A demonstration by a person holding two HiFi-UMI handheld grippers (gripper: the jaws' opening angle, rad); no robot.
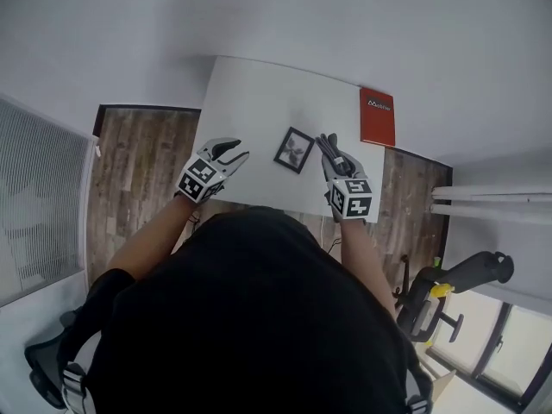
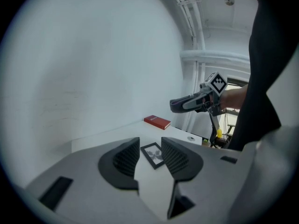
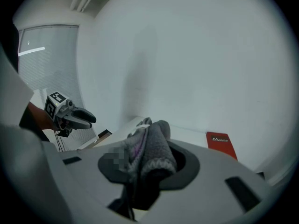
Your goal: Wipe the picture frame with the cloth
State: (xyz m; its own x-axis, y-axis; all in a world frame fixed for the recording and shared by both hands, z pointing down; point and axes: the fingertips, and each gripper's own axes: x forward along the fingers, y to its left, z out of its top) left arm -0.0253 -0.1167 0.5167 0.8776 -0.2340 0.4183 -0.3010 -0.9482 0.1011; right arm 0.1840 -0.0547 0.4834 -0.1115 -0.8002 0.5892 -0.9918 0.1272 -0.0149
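The right gripper (image 1: 326, 143) grips the grey cloth (image 3: 152, 148), the left gripper (image 1: 235, 150) stands open and empty, and a red book (image 1: 377, 116) marked, it seems, "Mobiler" lies at 2 o'clock from the picture frame (image 1: 294, 149).

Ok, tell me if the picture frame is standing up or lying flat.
Lying flat. The picture frame rests face up on the white table, its picture showing from above.

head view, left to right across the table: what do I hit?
left claw → picture frame → right claw, shut on the cloth → red book
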